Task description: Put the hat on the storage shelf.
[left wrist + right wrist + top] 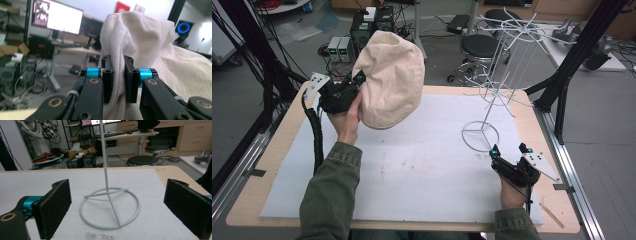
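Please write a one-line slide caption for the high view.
Left gripper holds a beige fabric cap aloft; open right gripper faces a white wire stand.

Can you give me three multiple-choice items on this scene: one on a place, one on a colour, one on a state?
1. Where is the cap?
A. held up above the table
B. hung on the rack
C. flat on the mat

2. What colour is the rack?
A. black
B. white
C. red

3. How do the right tongs stand?
A. shut on the rack
B. shut on the cap
C. open

Key: 1 A, the left tongs pinch the cap's cloth in the air. 2 B, its wire ring and stem are white. 3 C, the pads stand wide apart with the rack's base beyond them.
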Demonstrator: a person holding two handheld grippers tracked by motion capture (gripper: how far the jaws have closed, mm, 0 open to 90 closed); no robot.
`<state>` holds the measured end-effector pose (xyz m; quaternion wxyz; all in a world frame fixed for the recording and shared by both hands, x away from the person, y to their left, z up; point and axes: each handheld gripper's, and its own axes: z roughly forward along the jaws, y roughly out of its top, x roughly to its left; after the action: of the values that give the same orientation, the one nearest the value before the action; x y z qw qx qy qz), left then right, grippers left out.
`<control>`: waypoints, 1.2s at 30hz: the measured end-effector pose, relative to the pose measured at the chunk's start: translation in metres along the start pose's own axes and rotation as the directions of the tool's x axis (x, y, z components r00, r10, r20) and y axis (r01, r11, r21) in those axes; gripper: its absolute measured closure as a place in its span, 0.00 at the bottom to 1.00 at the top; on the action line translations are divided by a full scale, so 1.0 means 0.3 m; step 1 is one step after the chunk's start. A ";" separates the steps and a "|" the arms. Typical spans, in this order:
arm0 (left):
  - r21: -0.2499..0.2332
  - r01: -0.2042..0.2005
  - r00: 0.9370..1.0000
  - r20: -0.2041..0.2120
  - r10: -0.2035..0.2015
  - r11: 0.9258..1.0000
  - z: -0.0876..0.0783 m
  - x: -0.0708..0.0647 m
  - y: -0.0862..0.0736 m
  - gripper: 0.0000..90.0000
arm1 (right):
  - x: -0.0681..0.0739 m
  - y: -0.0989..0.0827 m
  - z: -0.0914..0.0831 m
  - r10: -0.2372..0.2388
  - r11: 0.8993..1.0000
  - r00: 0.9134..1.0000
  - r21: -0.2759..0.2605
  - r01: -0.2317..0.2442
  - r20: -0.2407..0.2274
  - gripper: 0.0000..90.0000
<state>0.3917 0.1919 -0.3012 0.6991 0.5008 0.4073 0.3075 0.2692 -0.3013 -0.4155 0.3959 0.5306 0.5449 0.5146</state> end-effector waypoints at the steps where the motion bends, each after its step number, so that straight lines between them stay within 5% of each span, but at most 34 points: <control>1: -0.020 -0.003 1.000 0.016 0.003 1.000 -0.004 -0.004 0.007 0.89 | 0.000 0.000 0.000 0.001 1.000 1.000 0.000 -0.001 0.001 0.07; 8: -0.145 -0.019 0.995 0.090 0.033 0.989 -0.029 -0.043 0.054 0.89 | -0.001 0.000 -0.002 0.002 1.000 1.000 -0.003 -0.002 0.001 0.07; 13: -0.244 -0.057 0.989 0.119 0.088 0.968 -0.034 -0.078 0.090 0.89 | -0.001 0.000 -0.001 -0.001 1.000 1.000 0.001 0.001 -0.002 0.07; 21: -0.288 -0.059 0.980 0.167 0.111 0.956 0.001 -0.134 0.143 0.89 | -0.003 0.000 -0.001 0.000 1.000 1.000 0.001 0.000 -0.003 0.07; 36: -0.290 -0.039 0.963 0.244 0.113 0.956 0.087 -0.216 0.178 0.89 | -0.004 0.001 -0.003 0.002 1.000 1.000 -0.005 -0.002 -0.005 0.07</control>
<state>0.3824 0.1425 -0.2291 0.7979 0.4471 0.2450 0.3215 0.2686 -0.3026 -0.4152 0.3954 0.5288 0.5443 0.5175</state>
